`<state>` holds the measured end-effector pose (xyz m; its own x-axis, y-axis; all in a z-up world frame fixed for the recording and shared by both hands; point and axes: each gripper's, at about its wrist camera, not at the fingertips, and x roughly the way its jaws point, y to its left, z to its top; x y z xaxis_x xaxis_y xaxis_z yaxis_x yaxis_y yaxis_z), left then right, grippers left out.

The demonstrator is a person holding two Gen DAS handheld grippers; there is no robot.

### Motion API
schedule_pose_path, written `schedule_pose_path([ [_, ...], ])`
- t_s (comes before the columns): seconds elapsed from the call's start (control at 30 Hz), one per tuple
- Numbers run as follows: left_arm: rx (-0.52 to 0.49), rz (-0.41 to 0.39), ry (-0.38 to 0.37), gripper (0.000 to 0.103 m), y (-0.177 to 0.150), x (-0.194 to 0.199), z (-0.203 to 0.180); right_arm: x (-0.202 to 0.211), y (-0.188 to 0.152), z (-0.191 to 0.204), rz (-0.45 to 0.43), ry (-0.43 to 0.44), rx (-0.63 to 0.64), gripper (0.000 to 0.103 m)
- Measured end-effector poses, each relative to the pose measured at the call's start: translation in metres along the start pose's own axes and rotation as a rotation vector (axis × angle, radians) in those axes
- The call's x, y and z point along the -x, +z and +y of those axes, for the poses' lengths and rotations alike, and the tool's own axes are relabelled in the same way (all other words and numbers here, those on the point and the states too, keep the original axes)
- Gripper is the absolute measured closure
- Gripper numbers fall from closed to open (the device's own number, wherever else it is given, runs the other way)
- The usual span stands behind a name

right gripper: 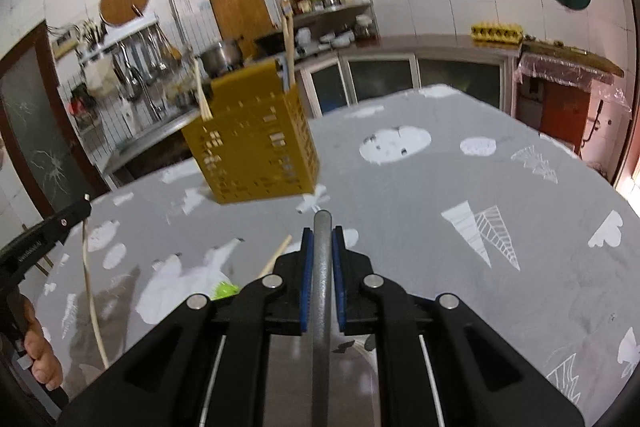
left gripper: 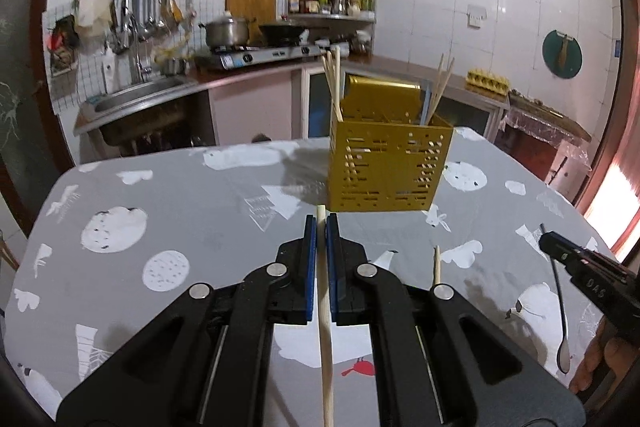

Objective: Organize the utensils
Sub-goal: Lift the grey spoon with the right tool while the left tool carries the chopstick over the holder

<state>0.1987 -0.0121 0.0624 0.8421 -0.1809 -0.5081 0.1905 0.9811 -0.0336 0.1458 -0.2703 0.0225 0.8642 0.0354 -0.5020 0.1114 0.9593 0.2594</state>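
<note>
L gripper (left gripper: pixel 321 227) clamped on a chopstick (left gripper: pixel 325 327); stick runs lengthwise between the blue pads, tip just past the fingertips, rest trailing back under the body. R gripper (right gripper: pixel 322 233) clamped on a grey metal spoon (right gripper: pixel 322 307) by the handle, rounded handle end poking just ahead of the pads; bowl hangs below, seen from L cam. Just ahead of both: gold caddy (left gripper: pixel 386 171) w/ slotted walls, upright on the table (left gripper: pixel 180 195), chopsticks standing in its L + R compartments. Between the 2 grippers, another chopstick (left gripper: pixel 437 265) lies on the grey patterned cloth. Behind R pads, to the L, a green item (right gripper: pixel 222 290), can't tell what. Beyond caddy: kitchen counter, stove, sink.
</note>
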Motion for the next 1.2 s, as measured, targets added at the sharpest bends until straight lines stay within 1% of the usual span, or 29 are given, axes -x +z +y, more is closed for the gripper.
schedule_pose_path([
  [0.07,0.001,-0.015,0.002,0.099,-0.002,0.005,0.001,0.008,-0.001,0.001,-0.038,0.021,0.007,0.093],
  [0.13,0.007,-0.024,0.0,0.099,-0.004,0.008,0.003,0.012,-0.002,0.003,-0.062,0.02,0.018,0.093],
  [0.4,0.01,-0.053,-0.003,0.099,-0.005,0.022,0.005,0.02,-0.007,0.011,-0.085,0.006,0.053,0.093],
  [0.73,0.022,-0.104,-0.014,0.099,-0.002,0.037,0.009,0.045,-0.001,0.024,-0.173,-0.01,0.101,0.093],
  [0.87,0.027,-0.125,-0.007,0.099,0.0,0.04,0.01,0.052,0.002,0.027,-0.207,-0.015,0.114,0.093],
  [1.2,0.008,-0.165,-0.003,0.099,0.014,0.045,0.002,0.059,0.014,0.032,-0.249,-0.01,0.126,0.093],
])
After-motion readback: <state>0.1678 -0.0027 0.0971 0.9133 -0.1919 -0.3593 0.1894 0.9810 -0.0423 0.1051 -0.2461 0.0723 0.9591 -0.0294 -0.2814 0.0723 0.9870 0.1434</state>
